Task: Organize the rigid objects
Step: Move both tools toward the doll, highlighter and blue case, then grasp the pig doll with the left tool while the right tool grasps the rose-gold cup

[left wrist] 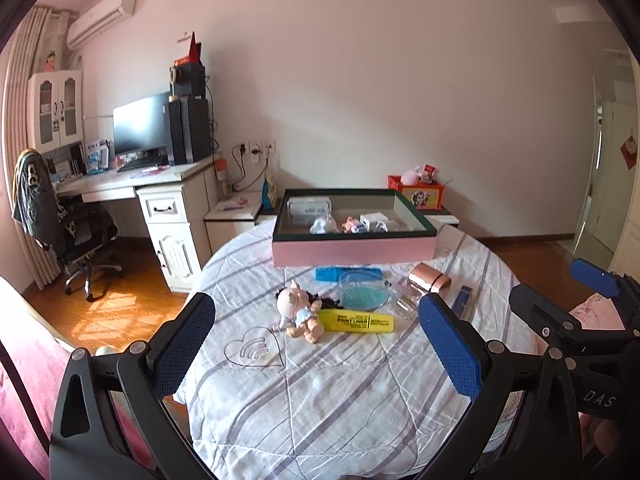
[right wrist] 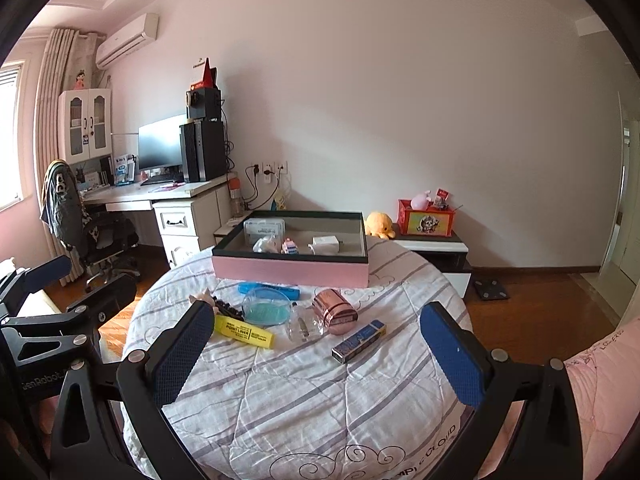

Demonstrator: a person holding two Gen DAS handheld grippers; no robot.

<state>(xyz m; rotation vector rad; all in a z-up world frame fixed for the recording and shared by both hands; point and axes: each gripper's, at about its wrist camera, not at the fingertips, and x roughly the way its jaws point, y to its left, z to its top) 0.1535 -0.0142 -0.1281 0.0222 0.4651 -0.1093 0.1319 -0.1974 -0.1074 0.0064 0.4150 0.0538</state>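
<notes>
1. Left wrist view: the left gripper (left wrist: 316, 336) has its jaws wide apart and holds nothing.
2. A little pig doll (left wrist: 299, 312) and a yellow marker (left wrist: 357, 320) lie on the striped cloth (left wrist: 320, 408), out past the fingertips and between the two blue pads (left wrist: 184, 344).
3. The yellow marker lies flat. Its long side runs left to right across the view, tipped a little down to the right.
4. Just behind it are a clear dish with a teal inside (left wrist: 364, 292), a blue marker (left wrist: 348, 273) lying left to right, a shiny pink jar (left wrist: 428, 282) and a dark blue box (left wrist: 463, 300).
5. The pink tray (left wrist: 352, 250) sits at the far edge of the cloth with small things inside.
6. The right gripper (left wrist: 560, 300) shows at the right edge of this view, jaws apart.
7. Right wrist view: the right gripper (right wrist: 318, 344) also has its jaws wide apart and is empty.
8. The dark blue box (right wrist: 359, 341) lies flat between the pads, out past the tips and nearer the middle. Its long side slants from near-left to far-right.
9. The yellow marker (right wrist: 245, 332) lies just beside the left pad (right wrist: 182, 356), slanting from far-left to near-right.
10. The shiny pink jar (right wrist: 334, 312) lies on its side near a clear bottle (right wrist: 302, 324).
11. The pink tray (right wrist: 290, 272) is at the far edge.
</notes>
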